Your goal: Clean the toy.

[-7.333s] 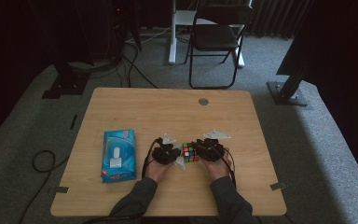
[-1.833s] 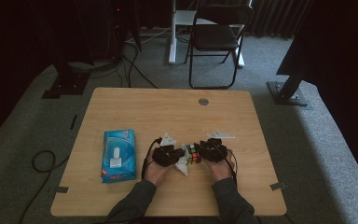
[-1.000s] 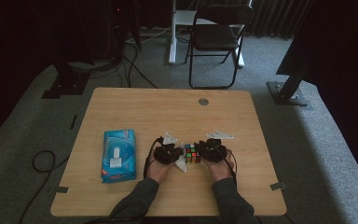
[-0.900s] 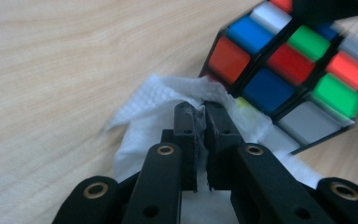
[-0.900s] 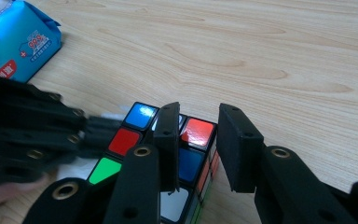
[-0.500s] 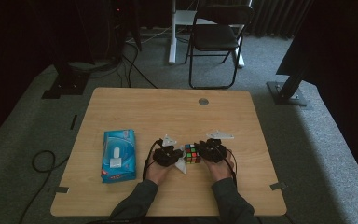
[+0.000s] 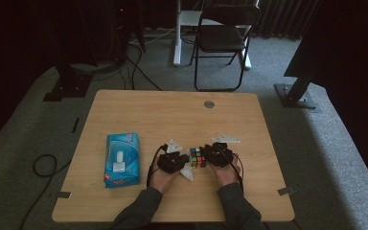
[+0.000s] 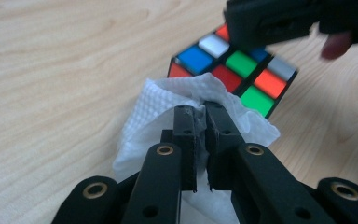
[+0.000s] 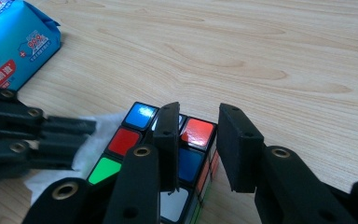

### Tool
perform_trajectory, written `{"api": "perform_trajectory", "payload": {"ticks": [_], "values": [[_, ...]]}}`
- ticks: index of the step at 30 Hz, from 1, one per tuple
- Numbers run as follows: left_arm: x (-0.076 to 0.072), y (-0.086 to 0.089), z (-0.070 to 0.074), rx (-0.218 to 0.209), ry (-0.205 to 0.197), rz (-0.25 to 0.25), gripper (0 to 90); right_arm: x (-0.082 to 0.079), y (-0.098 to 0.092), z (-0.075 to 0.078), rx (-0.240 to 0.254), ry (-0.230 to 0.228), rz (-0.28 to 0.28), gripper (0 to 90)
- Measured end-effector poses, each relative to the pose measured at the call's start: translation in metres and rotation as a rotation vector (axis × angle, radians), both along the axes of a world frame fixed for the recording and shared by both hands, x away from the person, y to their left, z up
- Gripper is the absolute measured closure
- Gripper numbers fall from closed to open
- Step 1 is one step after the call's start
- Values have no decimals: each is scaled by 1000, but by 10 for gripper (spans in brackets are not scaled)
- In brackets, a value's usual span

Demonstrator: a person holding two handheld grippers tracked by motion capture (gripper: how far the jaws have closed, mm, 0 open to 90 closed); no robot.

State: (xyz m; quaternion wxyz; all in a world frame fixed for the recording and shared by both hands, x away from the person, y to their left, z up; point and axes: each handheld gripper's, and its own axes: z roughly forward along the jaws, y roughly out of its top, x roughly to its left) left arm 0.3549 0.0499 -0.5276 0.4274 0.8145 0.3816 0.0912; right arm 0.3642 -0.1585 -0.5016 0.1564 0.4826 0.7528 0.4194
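At table's 6 o'clock edge: left gripper point(image 8: 200, 109) clamped on wipe point(image 8: 168, 100), touching cube point(image 8: 235, 70); right gripper point(image 9: 196, 135) clamped on cube; pack point(image 7: 121, 159) at 9 o'clock.

1 overhead, 2 close — shared cube point(image 7: 198, 157)

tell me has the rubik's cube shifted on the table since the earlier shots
No. In the high view the rubik's cube sits just as far right of the blue wipes pack as before, between the two grippers.
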Motion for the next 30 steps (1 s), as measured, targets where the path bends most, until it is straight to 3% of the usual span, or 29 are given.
{"api": "perform_trajectory", "payload": {"ticks": [3,7,12,15,24,30], "values": [[1,-1,-7,17,7,1,844,0,1,0,1,-2,-3,698],[5,-5,-16,69,16,6,843,0,1,0,-1,-2,-4,697],[5,-5,-16,71,16,8,840,0,1,0,-1,-3,-4,697],[5,-3,-13,41,33,14,836,0,1,0,-1,-3,-2,696],[-11,1,17,-36,-31,-25,833,0,1,0,-1,-3,-3,694],[-12,0,11,-49,-23,-31,832,0,1,0,-1,-5,-5,694]]}}
